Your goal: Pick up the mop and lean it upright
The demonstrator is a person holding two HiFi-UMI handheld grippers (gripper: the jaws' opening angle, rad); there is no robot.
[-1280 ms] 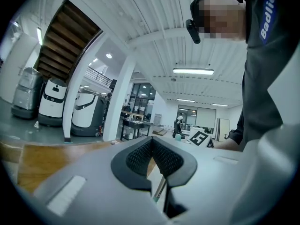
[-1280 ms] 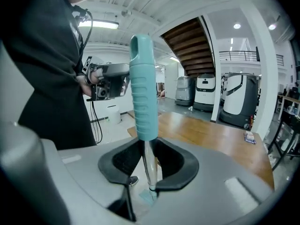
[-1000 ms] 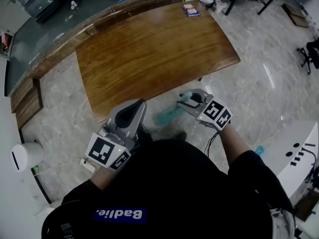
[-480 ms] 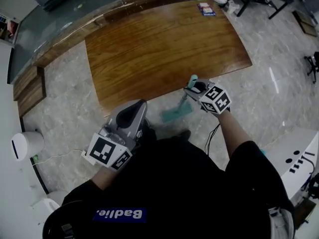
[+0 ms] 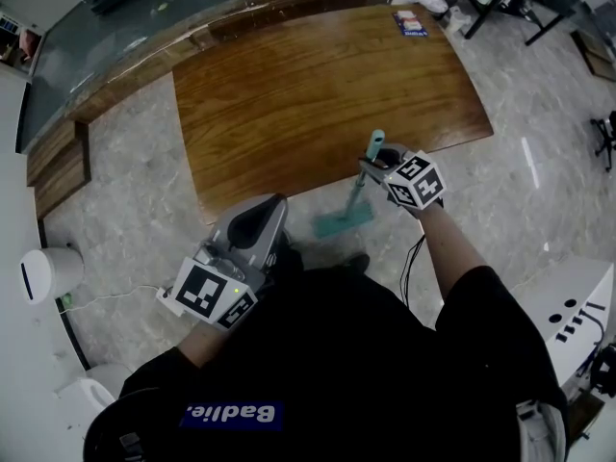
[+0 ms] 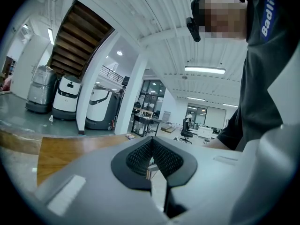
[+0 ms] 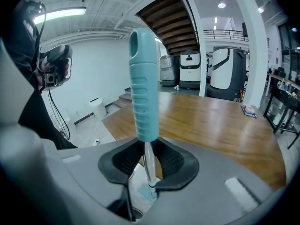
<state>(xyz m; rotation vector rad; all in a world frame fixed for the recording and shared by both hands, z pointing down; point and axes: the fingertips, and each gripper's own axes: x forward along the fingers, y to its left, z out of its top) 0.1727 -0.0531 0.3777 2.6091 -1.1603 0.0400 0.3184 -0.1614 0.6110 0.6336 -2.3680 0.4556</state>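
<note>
The mop stands almost upright by the near edge of the wooden table point(image 5: 318, 85). Its teal grip point(image 5: 373, 144) points up and its flat teal head point(image 5: 343, 223) rests on the marble floor. My right gripper point(image 5: 377, 165) is shut on the thin metal pole just under the grip. In the right gripper view the teal grip point(image 7: 143, 93) rises above the jaws and the pole point(image 7: 149, 165) is pinched between the pads of my right gripper point(image 7: 149, 161). My left gripper point(image 5: 258, 221) hangs lower left, close to the body, and in its own view the left gripper point(image 6: 152, 156) is shut with nothing in it.
A booklet point(image 5: 409, 22) lies on the table's far right corner. A dark counter point(image 5: 96, 46) runs behind the table. A white round appliance point(image 5: 43, 282) with a cable stands on the floor at the left, and a white desk point(image 5: 577, 296) at the right.
The right gripper has lifted the mop's grip up and toward the table, so the pole has swung from slanted to nearly upright. The left gripper has stayed put.
</note>
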